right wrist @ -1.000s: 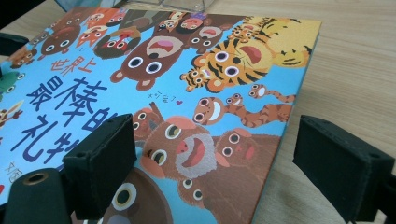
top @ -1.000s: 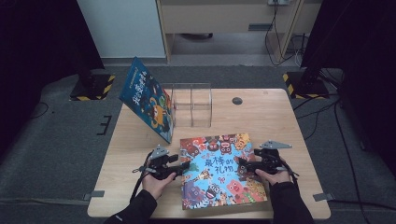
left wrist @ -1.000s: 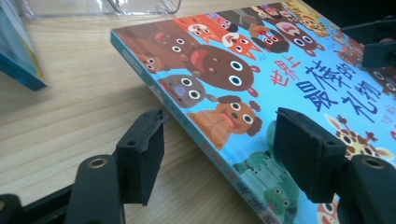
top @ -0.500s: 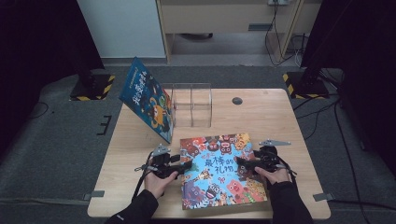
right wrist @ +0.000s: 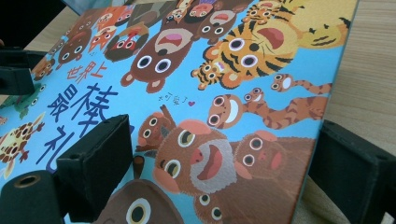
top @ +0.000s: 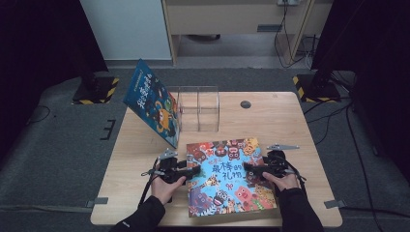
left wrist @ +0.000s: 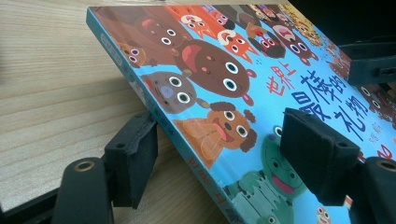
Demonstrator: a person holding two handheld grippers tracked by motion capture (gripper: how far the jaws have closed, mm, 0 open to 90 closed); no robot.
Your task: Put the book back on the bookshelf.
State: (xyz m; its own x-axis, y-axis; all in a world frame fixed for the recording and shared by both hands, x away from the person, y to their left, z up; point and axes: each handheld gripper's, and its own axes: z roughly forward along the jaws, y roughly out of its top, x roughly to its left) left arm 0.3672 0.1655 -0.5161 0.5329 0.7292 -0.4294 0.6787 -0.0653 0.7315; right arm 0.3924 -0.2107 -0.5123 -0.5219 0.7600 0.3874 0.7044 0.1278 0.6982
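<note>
Picture book (top: 229,176) with cartoon animals lies flat on the wooden table (top: 270,121), at 6 o'clock from the clear acrylic holder (top: 198,108). Left gripper (top: 193,171) straddles its 9 o'clock edge; jaws have just been opening, spread, pads off the cover. Right gripper (top: 247,170) straddles the 3 o'clock edge, jaws spread. Second book (top: 152,101) leans at 10 o'clock.

Picture book (left wrist: 243,93) cut off at frame edges (both gripper views); standing book's (top: 153,101) title unreadable.

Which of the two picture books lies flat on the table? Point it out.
The animal-cover picture book between both grippers lies flat; the blue picture book leans tilted against the clear acrylic holder.
</note>
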